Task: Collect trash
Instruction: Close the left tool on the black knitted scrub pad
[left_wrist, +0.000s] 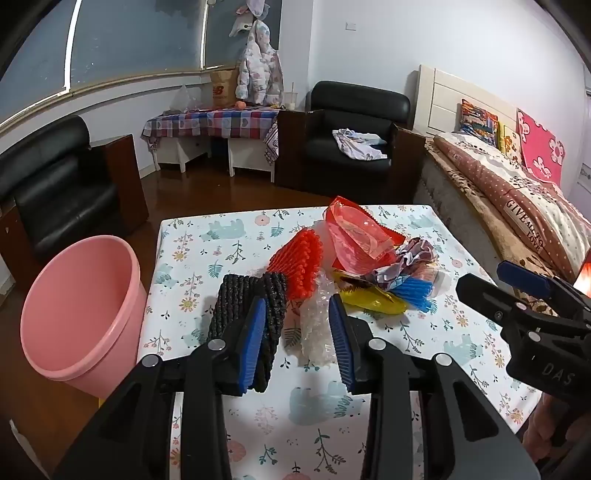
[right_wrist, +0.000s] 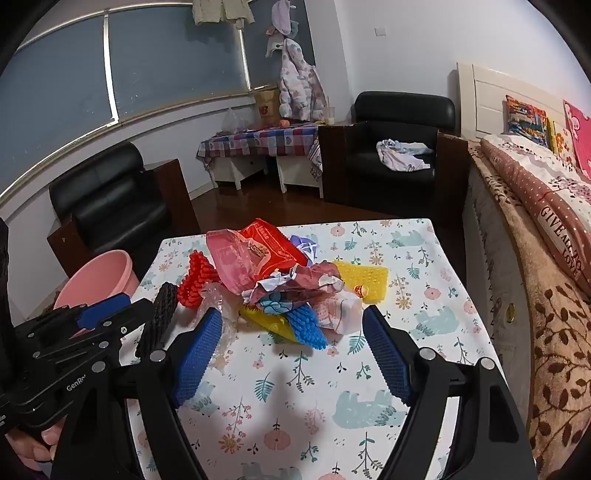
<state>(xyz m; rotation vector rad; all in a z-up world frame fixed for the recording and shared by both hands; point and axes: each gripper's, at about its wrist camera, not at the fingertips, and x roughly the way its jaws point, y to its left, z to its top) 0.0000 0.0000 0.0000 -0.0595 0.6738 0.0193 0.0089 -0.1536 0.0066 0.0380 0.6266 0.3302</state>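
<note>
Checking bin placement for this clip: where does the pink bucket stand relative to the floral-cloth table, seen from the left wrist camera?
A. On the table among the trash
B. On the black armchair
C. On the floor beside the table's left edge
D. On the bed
C: the pink bucket stands upright on the floor, off the left edge of the floral-cloth table, apart from the trash pile on the cloth.

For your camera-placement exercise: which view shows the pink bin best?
The left wrist view. There the pink bin stands large beside the table, its open mouth and rim plain. The right wrist view shows only part of the bin, behind the left gripper.
</note>
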